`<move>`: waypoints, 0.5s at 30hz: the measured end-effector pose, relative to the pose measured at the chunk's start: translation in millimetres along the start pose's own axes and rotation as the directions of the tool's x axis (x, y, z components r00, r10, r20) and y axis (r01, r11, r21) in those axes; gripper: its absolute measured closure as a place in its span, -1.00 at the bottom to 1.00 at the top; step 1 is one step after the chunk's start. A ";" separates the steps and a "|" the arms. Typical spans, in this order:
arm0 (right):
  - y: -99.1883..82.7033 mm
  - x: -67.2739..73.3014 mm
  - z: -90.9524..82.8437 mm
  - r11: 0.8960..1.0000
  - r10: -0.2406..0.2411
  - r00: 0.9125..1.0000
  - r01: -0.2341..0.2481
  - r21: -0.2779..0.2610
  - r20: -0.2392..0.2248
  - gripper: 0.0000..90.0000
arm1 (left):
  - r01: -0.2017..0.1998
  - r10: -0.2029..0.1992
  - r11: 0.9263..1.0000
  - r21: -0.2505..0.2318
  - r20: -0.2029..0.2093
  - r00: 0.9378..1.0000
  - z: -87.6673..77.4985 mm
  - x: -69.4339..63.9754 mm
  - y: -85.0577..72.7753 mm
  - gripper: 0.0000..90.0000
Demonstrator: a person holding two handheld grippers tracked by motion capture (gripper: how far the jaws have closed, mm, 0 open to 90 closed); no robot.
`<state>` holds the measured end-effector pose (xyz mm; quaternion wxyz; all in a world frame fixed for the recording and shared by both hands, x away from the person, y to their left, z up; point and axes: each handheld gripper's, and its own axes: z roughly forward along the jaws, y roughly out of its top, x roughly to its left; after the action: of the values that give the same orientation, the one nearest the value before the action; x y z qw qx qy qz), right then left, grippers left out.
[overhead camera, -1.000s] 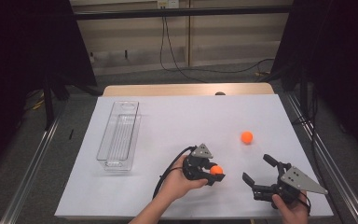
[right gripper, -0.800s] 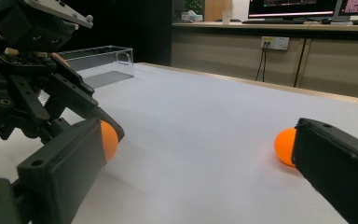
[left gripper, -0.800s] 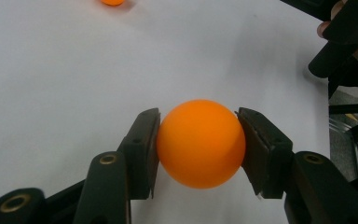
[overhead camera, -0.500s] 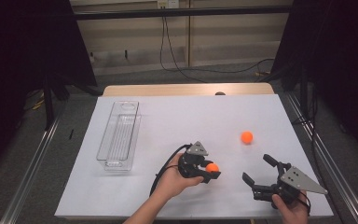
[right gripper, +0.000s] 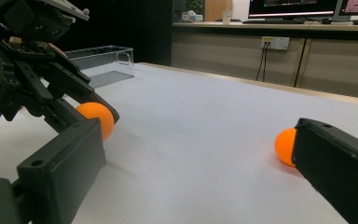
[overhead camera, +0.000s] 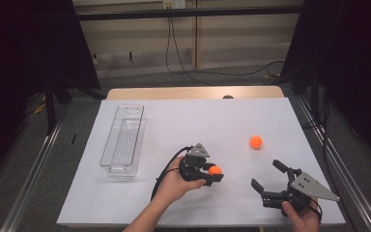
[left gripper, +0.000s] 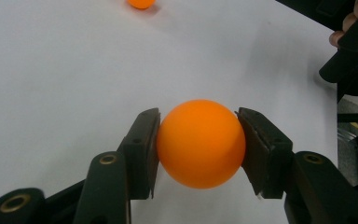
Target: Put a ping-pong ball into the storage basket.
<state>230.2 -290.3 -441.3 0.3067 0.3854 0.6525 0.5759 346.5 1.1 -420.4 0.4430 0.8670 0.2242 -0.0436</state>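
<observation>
Clearly the left gripper, low in the middle of the high view, pinches an orange ball between its two pads, one pad flat against each side, as the left gripper view shows at centre frame. The ball is smooth and round, and the pads seem to meet it only across a small patch, so the likeliest slip is a squirt: a tilt or a quick swing toward the clear tray at the left of the high view could roll it out of the grip, and it would bounce across the white table. The tray is narrow, so a release off its line could send the ball off the rim. The right gripper, at the lower right of that view, has its jaws spread with nothing between them; the second ball lies just above it in the frame, apart from it, and a careless nudge would probably roll it toward the table edge.
</observation>
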 end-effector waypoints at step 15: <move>0.4 0.5 0.1 1.000 -0.004 1.000 0.004 0.000 -0.004 -0.95 | 0.014 -0.014 1.000 -0.006 -0.019 1.000 -9.2 8.3 -2.2 0.13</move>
<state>230.1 -289.9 -441.0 0.3064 0.3831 0.6539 0.5760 351.9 12.3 -418.8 0.4433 0.8643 0.2347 -0.0380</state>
